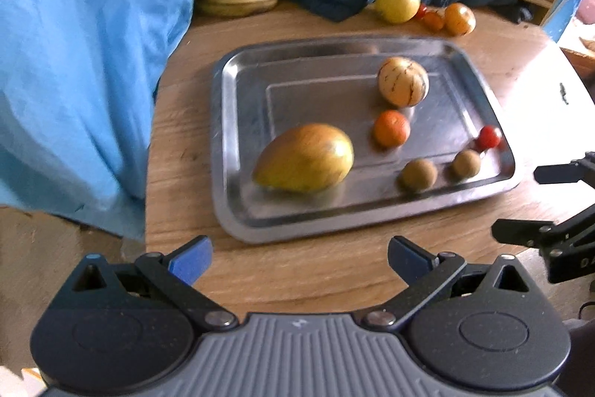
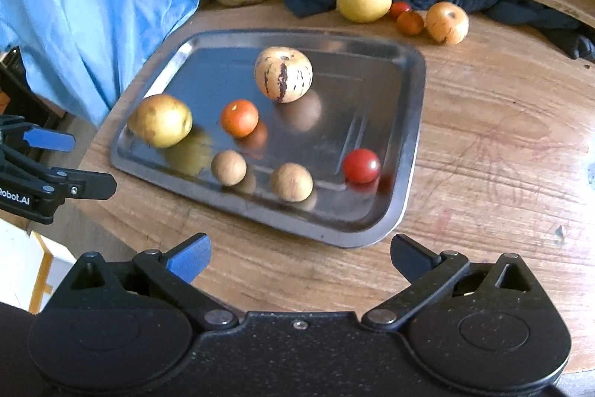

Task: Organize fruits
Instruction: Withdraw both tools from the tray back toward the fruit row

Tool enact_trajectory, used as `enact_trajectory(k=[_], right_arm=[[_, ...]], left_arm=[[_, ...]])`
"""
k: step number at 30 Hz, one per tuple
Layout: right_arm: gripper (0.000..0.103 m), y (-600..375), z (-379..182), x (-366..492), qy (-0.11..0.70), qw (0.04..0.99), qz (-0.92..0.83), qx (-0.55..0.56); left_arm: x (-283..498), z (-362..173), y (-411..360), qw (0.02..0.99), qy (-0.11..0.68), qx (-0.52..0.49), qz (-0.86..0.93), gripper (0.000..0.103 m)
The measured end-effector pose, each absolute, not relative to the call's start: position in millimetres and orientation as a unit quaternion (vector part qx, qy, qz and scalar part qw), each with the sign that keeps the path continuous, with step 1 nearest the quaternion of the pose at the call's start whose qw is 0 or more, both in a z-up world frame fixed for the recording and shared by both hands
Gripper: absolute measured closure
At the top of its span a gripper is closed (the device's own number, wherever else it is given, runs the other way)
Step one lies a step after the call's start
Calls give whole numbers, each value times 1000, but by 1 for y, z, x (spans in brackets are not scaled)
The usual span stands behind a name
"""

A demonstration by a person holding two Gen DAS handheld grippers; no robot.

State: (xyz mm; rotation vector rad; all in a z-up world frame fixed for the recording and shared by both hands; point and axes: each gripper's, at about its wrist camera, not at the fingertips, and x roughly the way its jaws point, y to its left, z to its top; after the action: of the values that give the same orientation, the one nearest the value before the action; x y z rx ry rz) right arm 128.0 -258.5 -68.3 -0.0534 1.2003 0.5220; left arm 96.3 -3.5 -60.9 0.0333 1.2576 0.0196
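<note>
Your left claw (image 1: 299, 257) and right claw (image 2: 299, 257) hang released, bottom centre of each frame. Mid-frame, the tray (image 1: 238, 211) on the surface (image 2: 502, 155) holds, left to right: mango (image 1: 305, 157), orange (image 1: 391, 128), striped melon (image 1: 403, 81), cherry tomato (image 1: 489, 137).

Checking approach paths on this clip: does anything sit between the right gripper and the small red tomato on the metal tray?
Nothing visible does. The open right gripper faces bare wooden table and only the steel tray's raised rim before the small red tomato; the two round brown fruits lie to its left.
</note>
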Motion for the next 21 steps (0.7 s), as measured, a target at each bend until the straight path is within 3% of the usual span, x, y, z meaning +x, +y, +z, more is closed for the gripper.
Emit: enact_trajectory(k=[21], right_arm=[[1,-254,-59,158,534,816,223,-2]], left_arm=[[131,-53,13,812,582,42,24,1]])
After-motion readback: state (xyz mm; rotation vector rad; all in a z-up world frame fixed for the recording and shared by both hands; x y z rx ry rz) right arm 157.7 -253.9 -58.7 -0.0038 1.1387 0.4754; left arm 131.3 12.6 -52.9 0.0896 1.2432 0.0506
